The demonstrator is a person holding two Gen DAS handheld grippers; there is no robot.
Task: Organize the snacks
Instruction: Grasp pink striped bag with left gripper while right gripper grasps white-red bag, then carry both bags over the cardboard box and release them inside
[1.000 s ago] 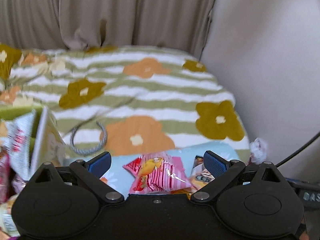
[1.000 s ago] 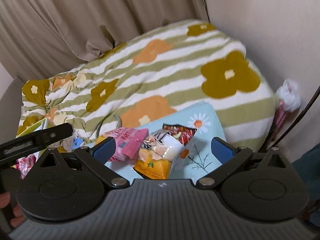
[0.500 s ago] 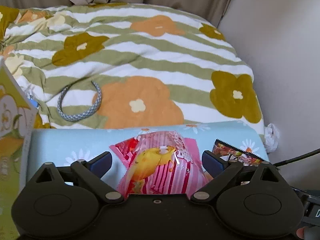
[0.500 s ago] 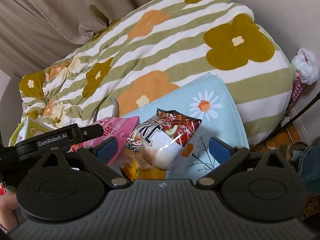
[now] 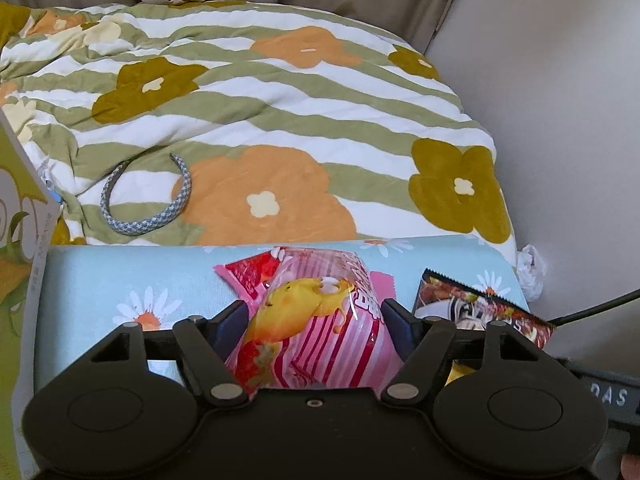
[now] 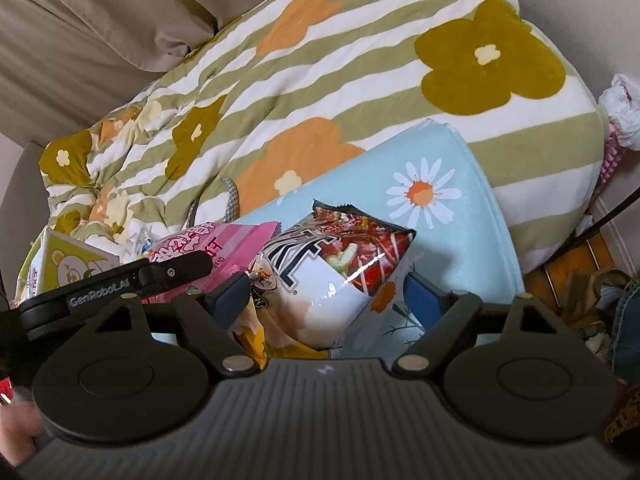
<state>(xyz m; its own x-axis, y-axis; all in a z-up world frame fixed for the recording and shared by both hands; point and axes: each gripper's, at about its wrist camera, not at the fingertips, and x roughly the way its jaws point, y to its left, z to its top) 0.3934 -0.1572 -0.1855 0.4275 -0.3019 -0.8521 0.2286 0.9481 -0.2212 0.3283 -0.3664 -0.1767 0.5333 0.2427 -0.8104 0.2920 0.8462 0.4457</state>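
Now the left hand-held gripper [image 5: 314, 316], jaws just closing, clasps the pink snack [image 5: 320, 320]; the right hand-held gripper [image 6: 320, 296] gapes, unclenched, around the white snack [image 6: 320, 292] on the cushion [image 6: 460, 216].

My matt black plastic left gripper [image 5: 314, 320] frames a glossy pink foil snack bag [image 5: 320, 320]; beneath it, a smooth blue cloth cushion [image 5: 120, 280] and soft, rumpled quilted blanket [image 5: 280, 92].

You've got three snack bags in view on the blue daisy cushion [image 5: 120, 276]: one pink striped bag [image 5: 320, 320], one red-and-white bag [image 6: 332, 276], one yellow bag [image 6: 254, 336] underneath. One green box [image 6: 68, 268]. One headband [image 5: 160, 208]. Two grippers.
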